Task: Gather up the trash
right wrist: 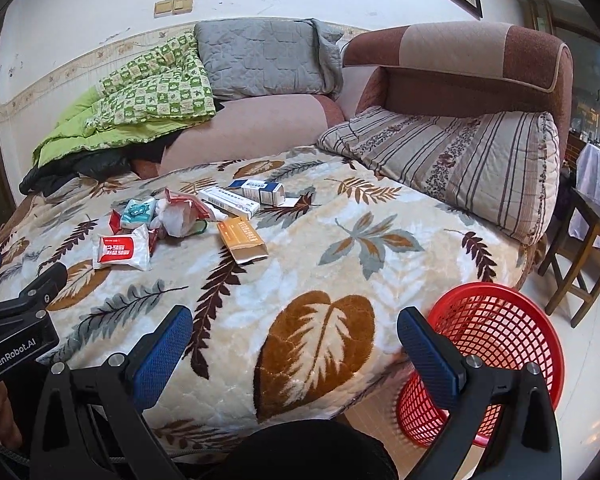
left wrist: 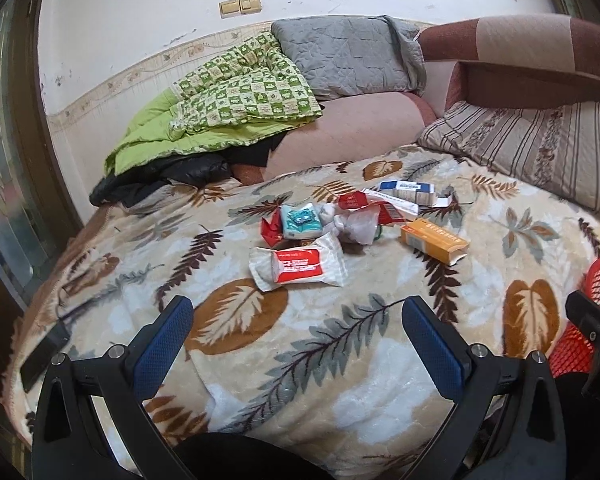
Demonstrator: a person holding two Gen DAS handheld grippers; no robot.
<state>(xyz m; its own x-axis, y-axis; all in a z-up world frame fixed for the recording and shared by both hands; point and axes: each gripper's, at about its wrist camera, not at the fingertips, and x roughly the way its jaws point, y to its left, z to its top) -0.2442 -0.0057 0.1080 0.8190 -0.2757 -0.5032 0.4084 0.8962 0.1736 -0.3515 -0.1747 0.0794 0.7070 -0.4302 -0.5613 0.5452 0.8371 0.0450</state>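
Blue textured pads line both tools. We see the left gripper (left wrist: 298, 320) spread wide and empty, hovering over the plush leaf-print blanket (left wrist: 340, 360). The right gripper (right wrist: 294, 330) is equally wide and empty, level above the blanket's near edge. The trash lies in a loose pile at the far left: a white wipes packet (right wrist: 122, 253), an orange carton (right wrist: 242, 240), a blue-and-white box (right wrist: 260, 191). A red mesh basket (right wrist: 496, 344) stands on the floor, near right.
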